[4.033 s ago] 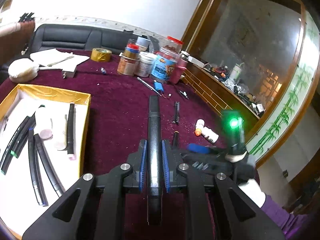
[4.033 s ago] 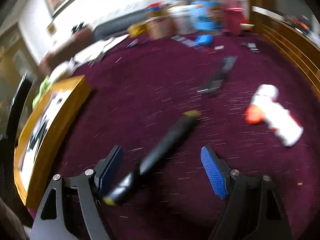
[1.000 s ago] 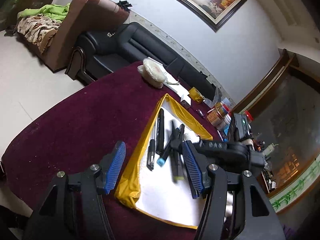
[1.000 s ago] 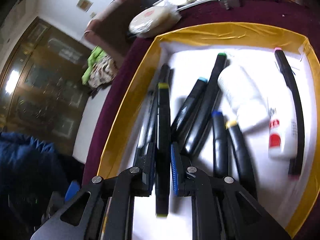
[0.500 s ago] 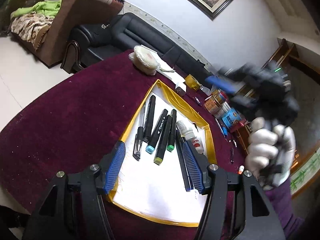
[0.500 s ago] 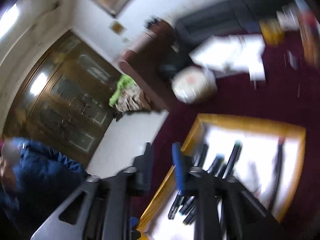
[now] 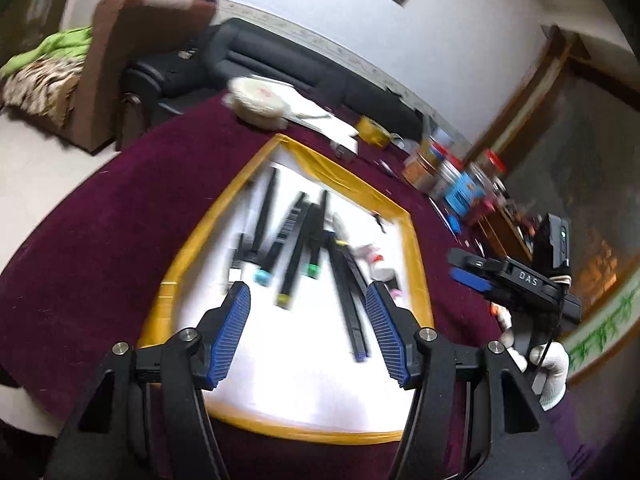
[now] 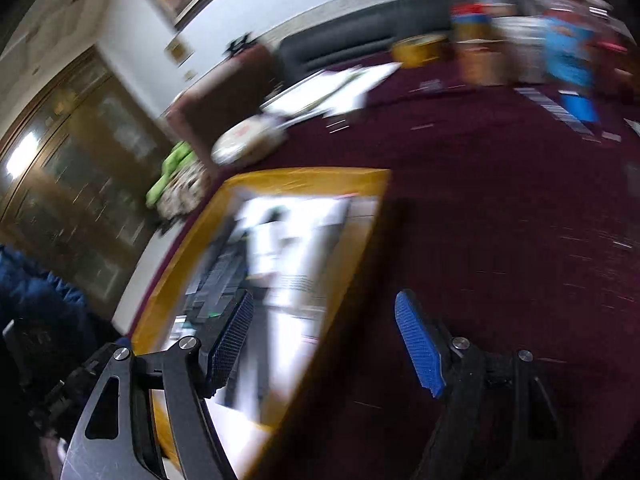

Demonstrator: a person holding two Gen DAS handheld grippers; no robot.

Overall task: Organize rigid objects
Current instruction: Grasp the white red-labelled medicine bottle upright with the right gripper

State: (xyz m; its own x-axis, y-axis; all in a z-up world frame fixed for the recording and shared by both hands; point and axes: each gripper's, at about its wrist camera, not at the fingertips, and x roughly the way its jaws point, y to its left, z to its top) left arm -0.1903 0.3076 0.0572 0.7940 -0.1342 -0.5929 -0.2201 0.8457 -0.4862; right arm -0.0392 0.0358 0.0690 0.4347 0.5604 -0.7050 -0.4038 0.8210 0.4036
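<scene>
A yellow-rimmed tray (image 7: 416, 252) with a white floor lies on the maroon table. It holds several black markers (image 7: 298, 240) with coloured caps and a small white bottle (image 7: 374, 262). My left gripper (image 7: 308, 332) is open and empty above the tray's near half. My right gripper (image 8: 320, 344) is open and empty over the tray's right rim (image 8: 352, 280); it also shows in the left wrist view (image 7: 468, 274), to the right of the tray. The right wrist view is blurred.
Jars and cans (image 7: 452, 176) stand at the table's far right. A yellow tape roll (image 7: 372, 128), papers (image 7: 316, 116) and a round white pad (image 7: 256, 102) lie beyond the tray. A black sofa (image 7: 280, 60) stands behind the table.
The right gripper let go of the yellow-capped marker in the tray, opened, and swung out to the tray's right side. The left gripper stayed open and moved closer over the tray.
</scene>
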